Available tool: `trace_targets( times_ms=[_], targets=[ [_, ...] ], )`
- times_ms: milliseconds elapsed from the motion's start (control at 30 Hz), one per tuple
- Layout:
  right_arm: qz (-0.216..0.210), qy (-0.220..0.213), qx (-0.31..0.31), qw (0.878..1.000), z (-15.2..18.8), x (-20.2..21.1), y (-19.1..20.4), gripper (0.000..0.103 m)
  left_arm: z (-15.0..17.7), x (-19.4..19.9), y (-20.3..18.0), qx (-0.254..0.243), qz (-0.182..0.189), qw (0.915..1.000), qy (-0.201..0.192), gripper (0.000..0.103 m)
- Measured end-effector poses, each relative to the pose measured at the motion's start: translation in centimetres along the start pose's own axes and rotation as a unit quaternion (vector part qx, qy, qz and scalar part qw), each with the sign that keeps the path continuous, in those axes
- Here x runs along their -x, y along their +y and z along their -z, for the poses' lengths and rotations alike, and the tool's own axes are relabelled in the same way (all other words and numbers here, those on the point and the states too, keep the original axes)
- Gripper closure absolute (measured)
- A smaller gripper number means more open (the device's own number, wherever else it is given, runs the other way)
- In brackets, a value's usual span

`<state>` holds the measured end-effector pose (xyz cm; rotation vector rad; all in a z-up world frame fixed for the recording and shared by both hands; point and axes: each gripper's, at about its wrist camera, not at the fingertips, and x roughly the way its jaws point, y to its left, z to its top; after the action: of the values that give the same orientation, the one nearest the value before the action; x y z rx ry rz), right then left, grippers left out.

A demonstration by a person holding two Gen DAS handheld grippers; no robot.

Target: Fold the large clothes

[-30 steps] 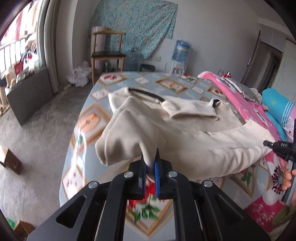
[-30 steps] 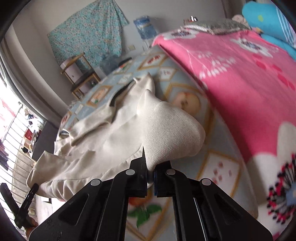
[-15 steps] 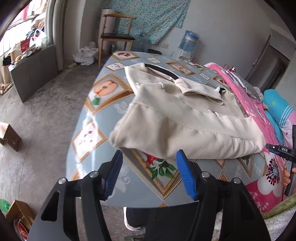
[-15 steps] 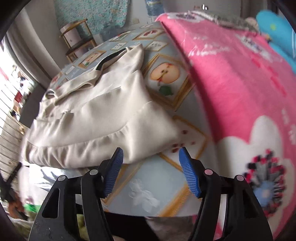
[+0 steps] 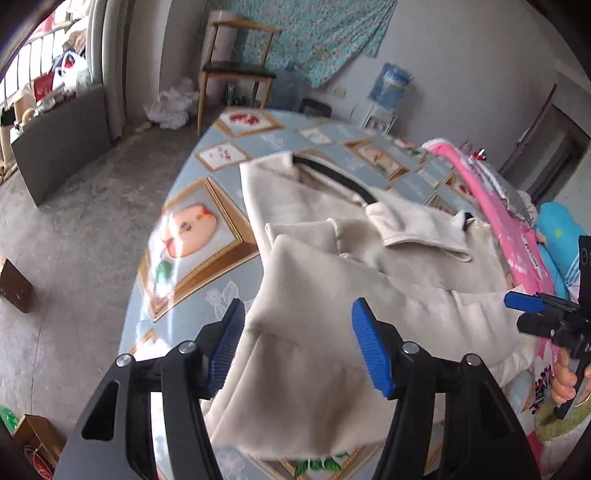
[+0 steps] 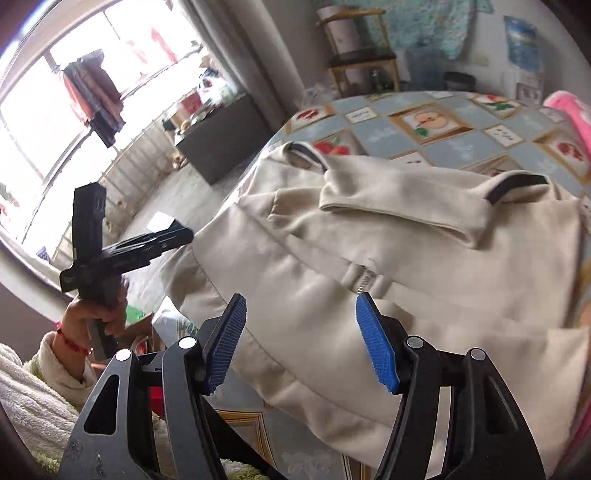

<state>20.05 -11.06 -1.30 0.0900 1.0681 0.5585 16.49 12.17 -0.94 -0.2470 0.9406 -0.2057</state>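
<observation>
With both sets of jaws just opened and empty, your left gripper (image 5: 297,345) and right gripper (image 6: 301,341) hover over the half-folded jacket (image 5: 354,280) on the worktop (image 5: 207,236); next, regrip its near edge.

Both tongs gape, nothing clamped

The left tongs (image 5: 297,343) and right tongs (image 6: 301,341) tilt downward, blue pads (image 5: 369,352) well apart after just opening. Each hand (image 6: 98,312) grips its handle; the left wrist wears a red band.

Grey concrete floor (image 5: 74,236), wooden chair (image 5: 236,70) by wall w/ teal cloth (image 5: 325,33), bright window (image 6: 74,92).
</observation>
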Motion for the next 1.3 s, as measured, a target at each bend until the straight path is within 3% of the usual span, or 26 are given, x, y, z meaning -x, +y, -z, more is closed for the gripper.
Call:
trace_targets(
  times_ms=[100, 267, 433, 500, 567, 633, 733, 933, 1033, 1167, 1200, 1300],
  targets=[
    [-0.013, 0.045, 0.017, 0.999, -0.5, -2.8, 0.5, 0.052, -0.7, -1.7, 0.0, 0.007, 0.004, 0.9999, 0.015, 0.044],
    [0.004, 0.088, 0.043, 0.995, -1.3, -5.5, 0.4, 0.053, -0.9, -2.5, -1.3, -0.028, -0.006, 0.9996, 0.007, 0.046],
    [0.015, 0.108, 0.046, 0.993, -1.0, -6.7, -0.1, 0.063, -0.5, -3.6, -1.4, -0.041, -0.026, 0.9987, 0.013, 0.061],
    [0.029, 0.107, 0.064, 0.992, -0.6, -6.5, 0.8, 0.071, -0.5, -3.8, -0.9, -0.033, -0.024, 0.9991, 0.013, 0.066],
    [0.045, 0.105, 0.083, 0.990, -0.2, -6.2, 1.9, 0.092, -0.6, -3.8, -0.2, -0.019, -0.015, 0.9996, 0.012, 0.075],
    [0.084, 0.089, 0.113, 0.986, 0.2, -5.6, 3.4, 0.097, -0.7, -3.7, 0.1, -0.015, -0.014, 0.9998, 0.009, 0.085],
    [0.134, 0.043, 0.155, 0.978, 0.1, -3.7, 5.6, 0.098, -0.6, -2.9, 0.0, -0.020, -0.012, 0.9997, -0.005, 0.096],
    [0.176, -0.017, 0.200, 0.964, -1.6, -1.3, 7.8, 0.098, -1.5, 1.7, -0.2, -0.014, -0.009, 0.9972, -0.073, 0.098],
    [0.175, -0.002, 0.193, 0.965, -2.0, -3.8, 6.3, 0.098, -1.6, 0.5, 0.2, -0.011, -0.017, 0.9981, -0.058, 0.098],
    [0.170, 0.052, 0.164, 0.970, -0.9, -9.3, 2.8, 0.096, -0.9, -2.8, 0.4, -0.018, -0.036, 0.9991, -0.015, 0.098],
    [0.167, 0.043, 0.158, 0.972, -0.5, -9.1, 2.8, 0.095, -0.7, -3.2, 0.4, -0.020, -0.041, 0.9989, -0.012, 0.098],
    [0.147, 0.020, 0.104, 0.983, -0.5, -6.0, 1.4, 0.080, -0.7, -3.1, 0.3, -0.021, -0.045, 0.9986, -0.016, 0.097]
  ],
)
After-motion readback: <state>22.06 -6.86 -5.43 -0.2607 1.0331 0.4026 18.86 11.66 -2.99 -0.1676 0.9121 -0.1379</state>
